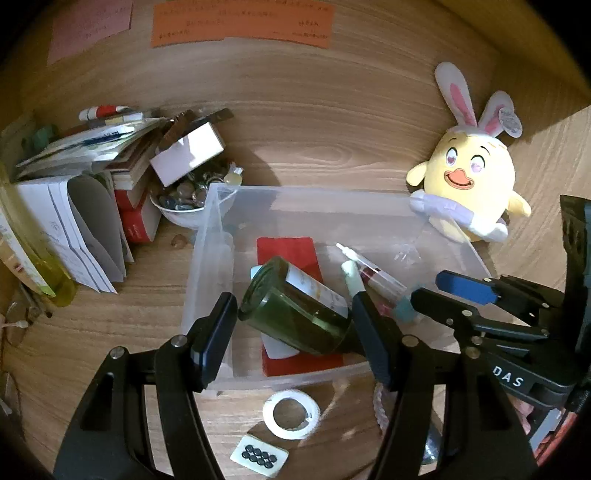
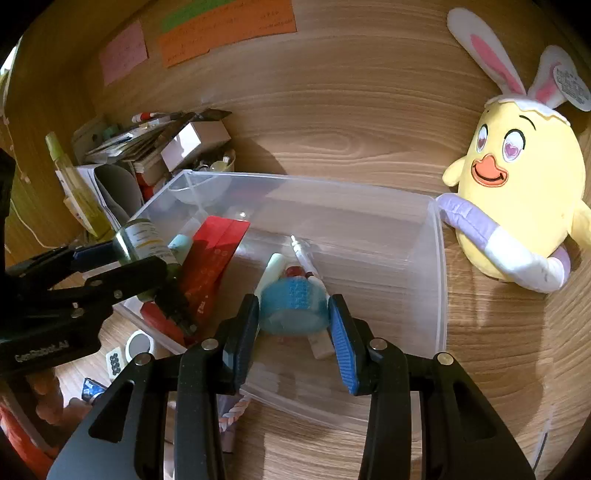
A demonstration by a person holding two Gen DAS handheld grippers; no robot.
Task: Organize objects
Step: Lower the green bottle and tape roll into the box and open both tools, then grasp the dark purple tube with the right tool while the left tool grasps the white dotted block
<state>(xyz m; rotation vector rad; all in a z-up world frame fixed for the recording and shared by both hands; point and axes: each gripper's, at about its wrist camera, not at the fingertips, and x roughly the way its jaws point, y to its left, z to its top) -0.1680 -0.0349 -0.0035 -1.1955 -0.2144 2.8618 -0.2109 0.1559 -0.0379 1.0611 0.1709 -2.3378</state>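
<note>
Blue tape (image 2: 293,308) is gripped by the right gripper (image 2: 293,325); the green bottle (image 1: 295,308), loosely between the open left gripper (image 1: 291,332) jaws, could roll away.

one clear plastic bin (image 2: 437,266); one dark green bottle (image 1: 295,314); one blue tape roll (image 2: 293,306); one white tape roll (image 1: 291,410); one syringe (image 1: 373,271); one red card (image 1: 286,254); one plush chick (image 2: 524,199); one white bowl (image 1: 177,212); two grippers, left gripper (image 1: 291,332), right gripper (image 2: 293,336); one orange note (image 1: 240,22); one pink note (image 1: 92,26).
</note>
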